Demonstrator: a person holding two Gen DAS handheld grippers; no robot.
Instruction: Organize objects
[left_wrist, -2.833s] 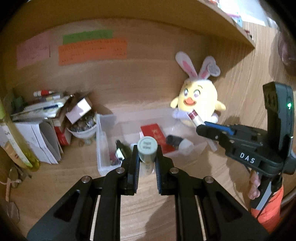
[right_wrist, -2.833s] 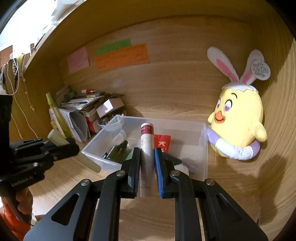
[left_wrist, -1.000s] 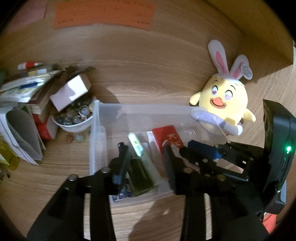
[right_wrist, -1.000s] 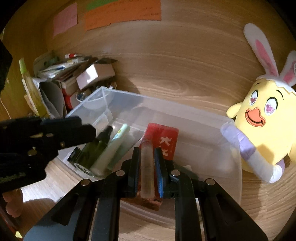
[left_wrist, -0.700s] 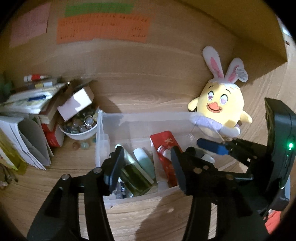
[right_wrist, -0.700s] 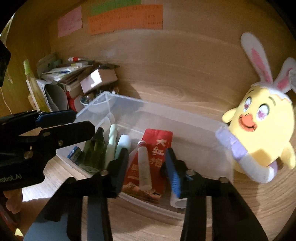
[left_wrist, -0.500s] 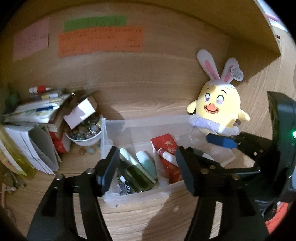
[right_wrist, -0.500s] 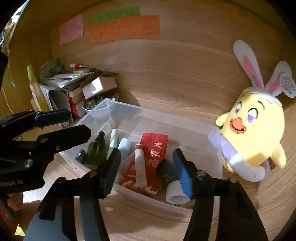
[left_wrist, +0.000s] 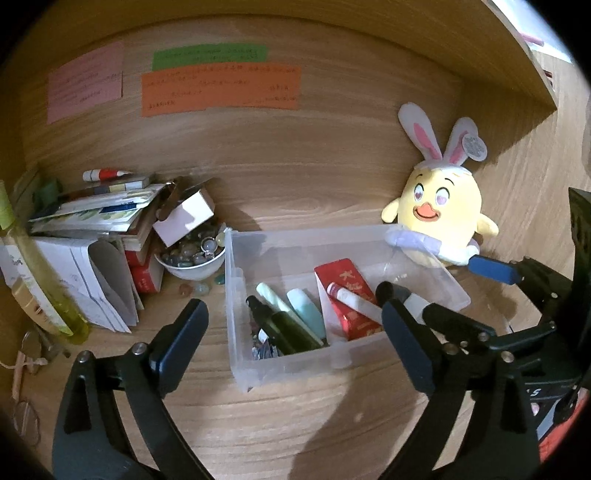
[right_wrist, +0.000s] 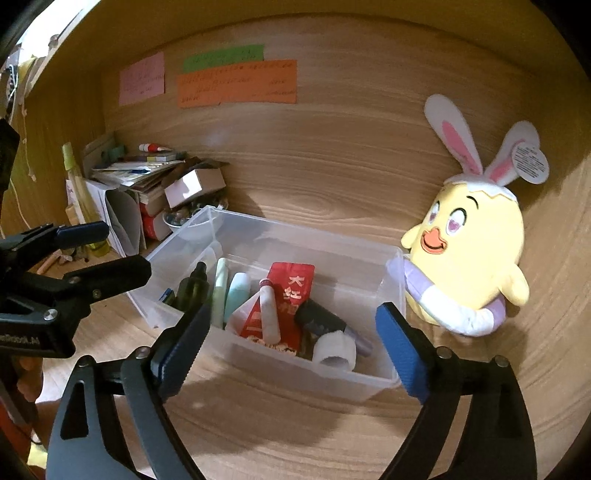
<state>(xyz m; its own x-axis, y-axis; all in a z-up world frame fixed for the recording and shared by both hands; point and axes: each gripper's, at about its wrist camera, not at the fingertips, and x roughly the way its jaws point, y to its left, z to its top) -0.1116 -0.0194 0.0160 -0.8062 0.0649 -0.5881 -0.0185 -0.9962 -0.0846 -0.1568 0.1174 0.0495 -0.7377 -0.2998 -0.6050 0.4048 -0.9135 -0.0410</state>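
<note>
A clear plastic bin (left_wrist: 291, 363) (right_wrist: 369, 384) sits on the wooden desk. Inside lie a dark green bottle (left_wrist: 288, 330) (right_wrist: 192, 290), a pale green tube (left_wrist: 275, 297) (right_wrist: 220, 288), a mint tube (left_wrist: 306, 312) (right_wrist: 236, 291), a red packet (left_wrist: 345, 280) (right_wrist: 291, 280), a white tube with a red cap (left_wrist: 351, 297) (right_wrist: 267, 310), and a dark bottle with a white cap (right_wrist: 325, 328). My left gripper (left_wrist: 291, 332) is open and empty, in front of the bin. My right gripper (right_wrist: 291, 336) is open and empty, in front of the bin.
A yellow chick plush with rabbit ears (left_wrist: 439, 218) (right_wrist: 469, 258) leans against the bin's right end. A white bowl of stones (left_wrist: 190, 254), a small box (left_wrist: 184, 218), stacked papers (left_wrist: 92, 206) and a yellow-green bottle (left_wrist: 44, 288) stand at the left. Sticky notes (left_wrist: 219, 88) hang on the back wall.
Both grippers released their tubes into the bin, opened wide and drew back from it. The pale green tube and the red-capped tube now lie in the bin.
</note>
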